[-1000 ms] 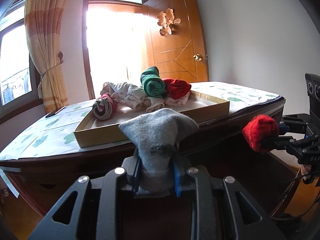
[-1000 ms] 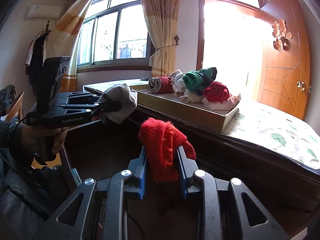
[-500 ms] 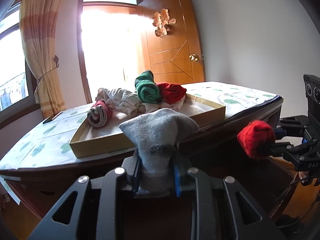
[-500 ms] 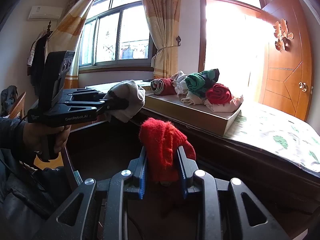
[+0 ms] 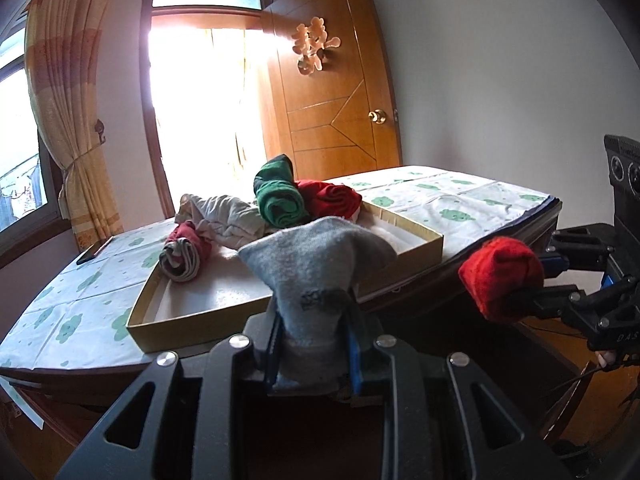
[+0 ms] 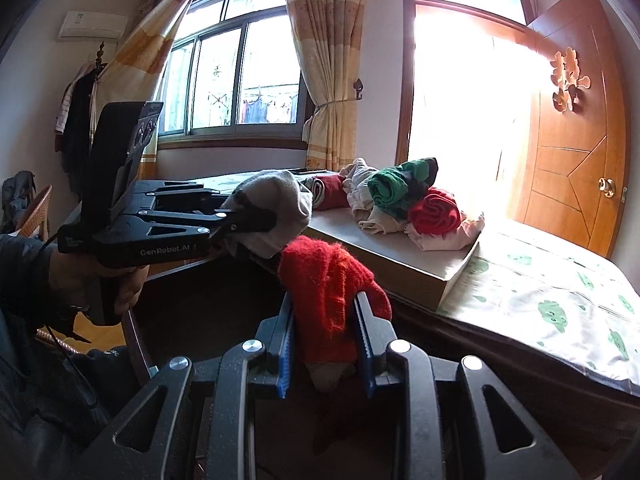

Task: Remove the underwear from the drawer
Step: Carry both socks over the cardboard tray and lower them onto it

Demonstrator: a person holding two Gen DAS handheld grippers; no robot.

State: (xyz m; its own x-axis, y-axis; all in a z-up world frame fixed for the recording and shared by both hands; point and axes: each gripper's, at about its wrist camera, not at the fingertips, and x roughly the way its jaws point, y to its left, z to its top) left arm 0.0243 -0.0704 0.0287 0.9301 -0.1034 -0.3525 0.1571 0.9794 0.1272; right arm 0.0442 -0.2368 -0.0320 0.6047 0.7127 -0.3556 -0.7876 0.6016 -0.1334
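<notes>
- Left gripper (image 5: 314, 350) held level in front of the table's near edge, jaws clamped tight on a grey bundle (image 5: 316, 264) — cloth standing upright between the blue pads, flaring wide above them.
- Right gripper (image 6: 326, 346) beside it, likewise pinched shut on a red bundle (image 6: 328, 284), long axis upright, fuzzy top leaning slightly left.
- From the right wrist view, left gripper (image 6: 240, 220) gripped in a bare hand (image 6: 100, 280), pointing toward the shallow drawer (image 5: 200, 320).
- Drawer resting flat on the table (image 5: 80, 308), near its front edge; at its far side a striped roll (image 5: 182, 258), a beige heap (image 5: 228, 220), a green roll (image 5: 280, 196) and a red roll (image 5: 332, 200) — green leaning on red.
- Both held bundles off the table, just outside the drawer.
</notes>
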